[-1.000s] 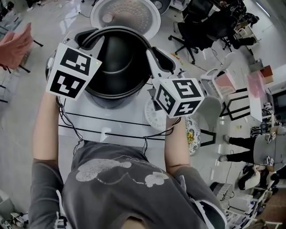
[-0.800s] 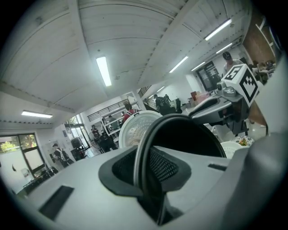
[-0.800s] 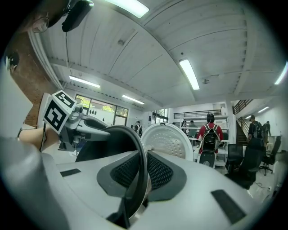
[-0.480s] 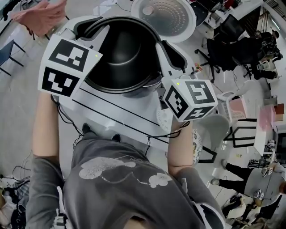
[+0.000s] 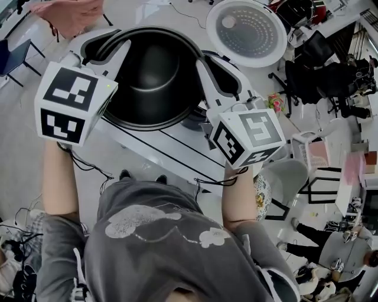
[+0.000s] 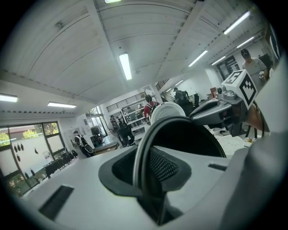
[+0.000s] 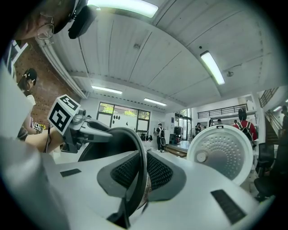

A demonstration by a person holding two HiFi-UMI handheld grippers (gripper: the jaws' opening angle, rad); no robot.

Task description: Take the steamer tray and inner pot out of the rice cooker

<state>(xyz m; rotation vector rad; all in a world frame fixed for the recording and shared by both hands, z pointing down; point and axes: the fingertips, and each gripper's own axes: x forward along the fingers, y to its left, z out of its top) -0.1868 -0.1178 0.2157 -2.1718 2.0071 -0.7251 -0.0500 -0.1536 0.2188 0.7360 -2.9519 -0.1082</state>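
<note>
The white table carries the rice cooker.

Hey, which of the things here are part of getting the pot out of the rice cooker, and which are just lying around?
Part of the job:
- inner pot, clamped at its rim by the left hand-held gripper and the right hand-held gripper
- rice cooker's open lid

Lying about:
- pink cloth
- black office chair
- grey chair
</note>
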